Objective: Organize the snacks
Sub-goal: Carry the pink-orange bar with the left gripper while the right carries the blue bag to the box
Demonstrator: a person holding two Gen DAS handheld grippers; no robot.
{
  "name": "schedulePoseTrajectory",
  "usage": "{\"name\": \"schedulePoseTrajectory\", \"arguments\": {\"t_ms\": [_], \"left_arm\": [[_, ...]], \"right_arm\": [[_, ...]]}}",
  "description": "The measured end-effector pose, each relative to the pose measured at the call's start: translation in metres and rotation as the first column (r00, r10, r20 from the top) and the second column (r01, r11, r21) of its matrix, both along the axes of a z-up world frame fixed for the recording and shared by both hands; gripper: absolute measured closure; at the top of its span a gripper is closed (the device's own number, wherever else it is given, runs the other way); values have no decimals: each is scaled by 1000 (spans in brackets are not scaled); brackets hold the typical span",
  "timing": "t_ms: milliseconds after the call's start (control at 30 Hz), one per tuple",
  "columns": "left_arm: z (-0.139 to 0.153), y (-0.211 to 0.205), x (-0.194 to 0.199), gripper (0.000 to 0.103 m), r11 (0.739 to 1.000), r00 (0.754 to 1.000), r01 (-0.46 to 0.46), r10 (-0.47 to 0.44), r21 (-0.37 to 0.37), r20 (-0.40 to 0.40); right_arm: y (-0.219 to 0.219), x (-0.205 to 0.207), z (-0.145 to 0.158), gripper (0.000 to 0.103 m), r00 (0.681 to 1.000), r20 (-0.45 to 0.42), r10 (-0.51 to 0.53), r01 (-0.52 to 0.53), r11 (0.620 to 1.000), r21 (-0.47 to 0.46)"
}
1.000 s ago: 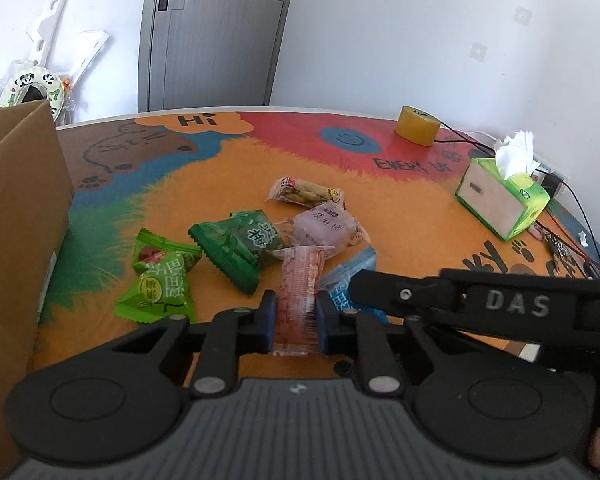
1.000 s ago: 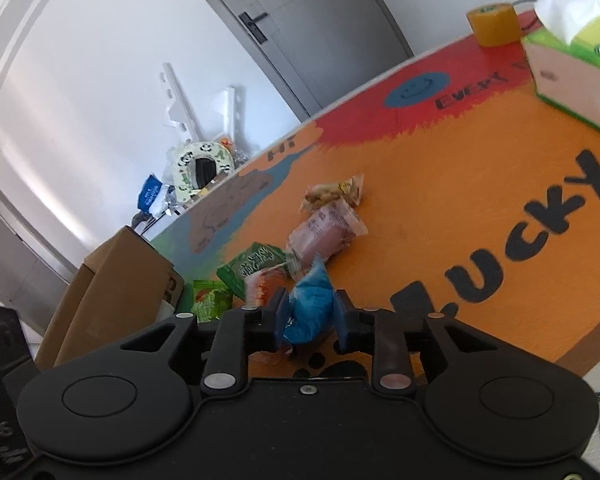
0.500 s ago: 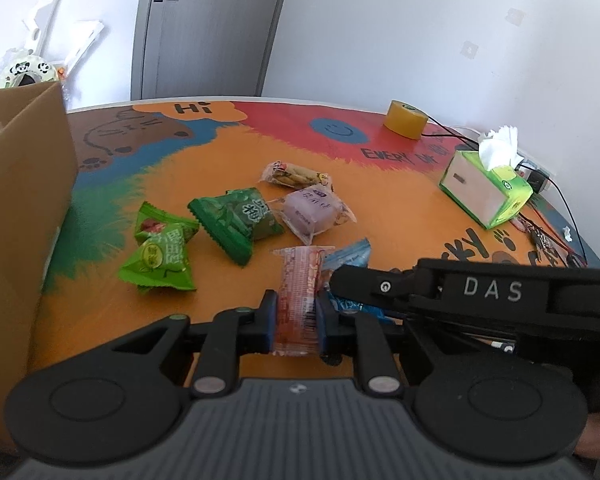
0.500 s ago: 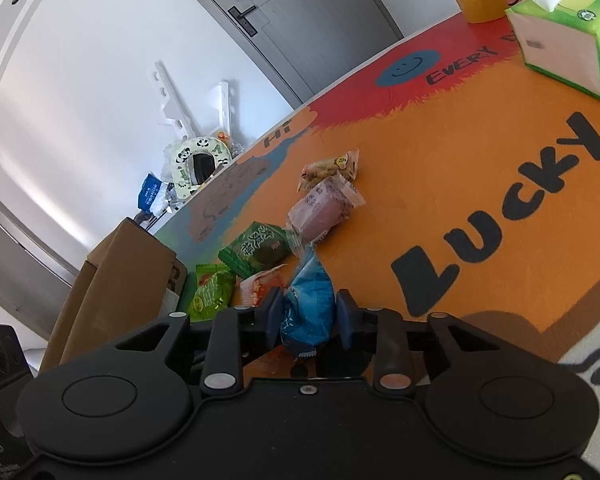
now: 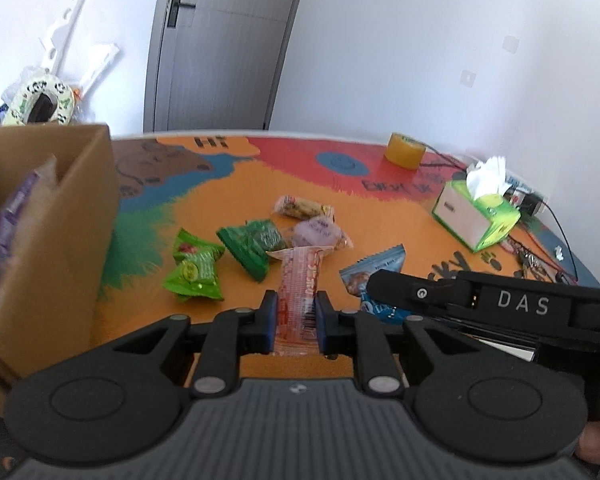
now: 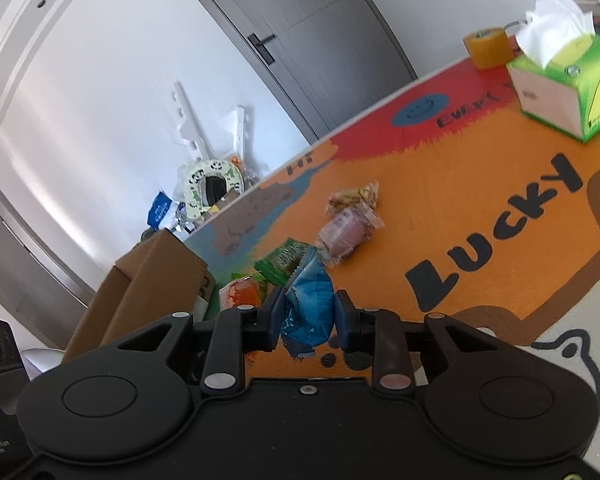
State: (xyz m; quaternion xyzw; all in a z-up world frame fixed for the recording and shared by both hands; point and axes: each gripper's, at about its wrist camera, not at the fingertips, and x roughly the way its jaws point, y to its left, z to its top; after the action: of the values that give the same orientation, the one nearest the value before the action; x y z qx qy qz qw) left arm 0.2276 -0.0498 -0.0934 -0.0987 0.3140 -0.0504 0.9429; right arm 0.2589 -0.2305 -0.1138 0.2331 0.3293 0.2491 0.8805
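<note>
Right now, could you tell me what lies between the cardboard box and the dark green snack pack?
In the left wrist view, two bright green packets lie between the cardboard box and the dark green snack pack.

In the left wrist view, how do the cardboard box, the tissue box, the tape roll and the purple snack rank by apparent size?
1. cardboard box, though it is nearest the camera
2. tissue box
3. purple snack and tape roll: they look too alike to rank, and the roll lies farther away.

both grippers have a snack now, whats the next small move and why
Probably carry both toward the cardboard box and release over its open top. The left gripper is shut on the red snack packet, the right gripper on the blue snack packet, and the box already holds some packets.
</note>
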Motion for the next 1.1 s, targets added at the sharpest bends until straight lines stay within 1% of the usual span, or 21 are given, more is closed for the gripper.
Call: {"name": "schedulePoseTrajectory", "arguments": {"t_ms": [367,633,1100], "left_arm": [[31,17,-27,85,999,997,-34,35,-7,75],[51,36,-46,85,998,989,-65,67,-17,130],[73,94,-70,85,982,964,-184,190,-49,185]], "right_arm": [[10,-22,28,75,996,86,9,-9,1000,-3],[26,-34,46,75,989,141,35,-35,999,-1],[68,-43,73,75,970,216,112,-110,994,-22]]}}
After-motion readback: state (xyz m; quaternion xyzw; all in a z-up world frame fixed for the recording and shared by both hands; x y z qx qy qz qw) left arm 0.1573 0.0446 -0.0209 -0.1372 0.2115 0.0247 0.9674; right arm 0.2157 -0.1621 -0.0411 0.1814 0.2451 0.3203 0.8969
